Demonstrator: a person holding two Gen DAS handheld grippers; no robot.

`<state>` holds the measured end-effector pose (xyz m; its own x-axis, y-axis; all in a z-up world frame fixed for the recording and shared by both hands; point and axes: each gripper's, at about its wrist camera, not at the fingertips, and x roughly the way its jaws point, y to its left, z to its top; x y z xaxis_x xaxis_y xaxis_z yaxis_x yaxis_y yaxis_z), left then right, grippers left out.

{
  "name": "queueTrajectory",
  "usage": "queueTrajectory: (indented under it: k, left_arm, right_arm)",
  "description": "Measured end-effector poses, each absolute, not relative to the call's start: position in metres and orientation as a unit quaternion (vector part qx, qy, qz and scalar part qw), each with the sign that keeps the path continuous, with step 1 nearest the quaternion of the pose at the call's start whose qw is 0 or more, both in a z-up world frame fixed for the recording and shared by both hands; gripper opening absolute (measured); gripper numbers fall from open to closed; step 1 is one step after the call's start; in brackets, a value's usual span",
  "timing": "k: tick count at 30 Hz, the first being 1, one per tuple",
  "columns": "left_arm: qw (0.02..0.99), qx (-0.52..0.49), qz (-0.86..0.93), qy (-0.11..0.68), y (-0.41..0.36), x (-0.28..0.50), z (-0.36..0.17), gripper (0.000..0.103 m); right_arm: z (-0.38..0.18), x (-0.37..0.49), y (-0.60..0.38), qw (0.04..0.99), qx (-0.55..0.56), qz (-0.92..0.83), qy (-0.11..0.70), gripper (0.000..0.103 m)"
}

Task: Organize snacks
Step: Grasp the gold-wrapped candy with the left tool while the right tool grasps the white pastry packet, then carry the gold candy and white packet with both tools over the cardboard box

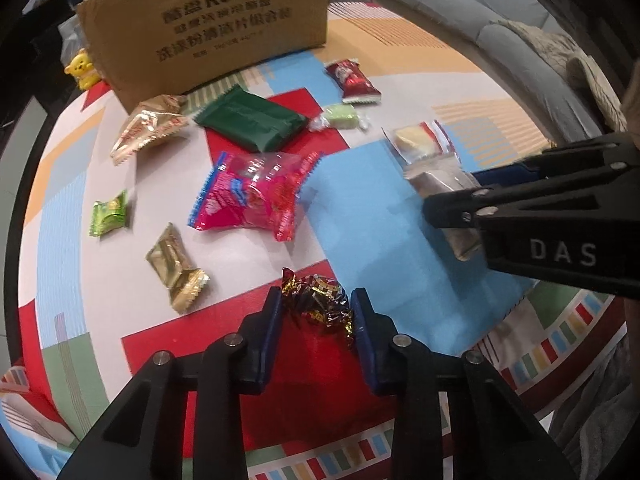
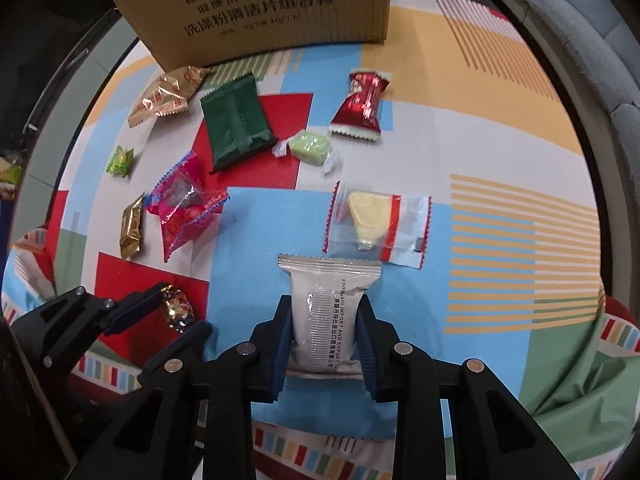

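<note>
Several wrapped snacks lie scattered on a colourful patterned cloth [image 1: 380, 220] in front of a cardboard box [image 1: 208, 20]. My left gripper [image 1: 316, 300] points down at the cloth, its blue pads pressed on either side of a dark foil candy [image 1: 320, 304] with gold print. The right wrist view shows that same candy [image 2: 178, 308] in the left gripper [image 2: 182, 308]. My right gripper [image 2: 324, 304] is shut on a silver packet [image 2: 324, 308] with black print, pinching its lower half. In the left wrist view the right gripper [image 1: 452, 196] reaches in from the right.
A clear packet with a yellow piece [image 2: 376, 220] lies just beyond the silver packet. Farther off are a pink packet [image 2: 184, 204], a dark green packet [image 2: 236, 124], a red packet [image 2: 360, 104], a pale green candy [image 2: 310, 148] and gold wrappers [image 2: 164, 96]. A grey cushion [image 2: 580, 40] rims the right.
</note>
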<state>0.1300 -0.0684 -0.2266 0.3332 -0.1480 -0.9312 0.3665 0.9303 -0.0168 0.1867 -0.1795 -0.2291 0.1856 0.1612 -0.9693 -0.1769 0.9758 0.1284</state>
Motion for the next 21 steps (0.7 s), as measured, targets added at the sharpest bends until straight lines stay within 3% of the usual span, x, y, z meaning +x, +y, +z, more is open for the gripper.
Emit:
queueTrajectory:
  k: [21]
  left_arm:
    - [0.833,0.087,-0.119,0.533,-0.052,0.127,-0.194,0.034]
  right_arm:
    - [-0.186,0.166,-0.179,0.795,-0.027,0.117,0.594,0.031]
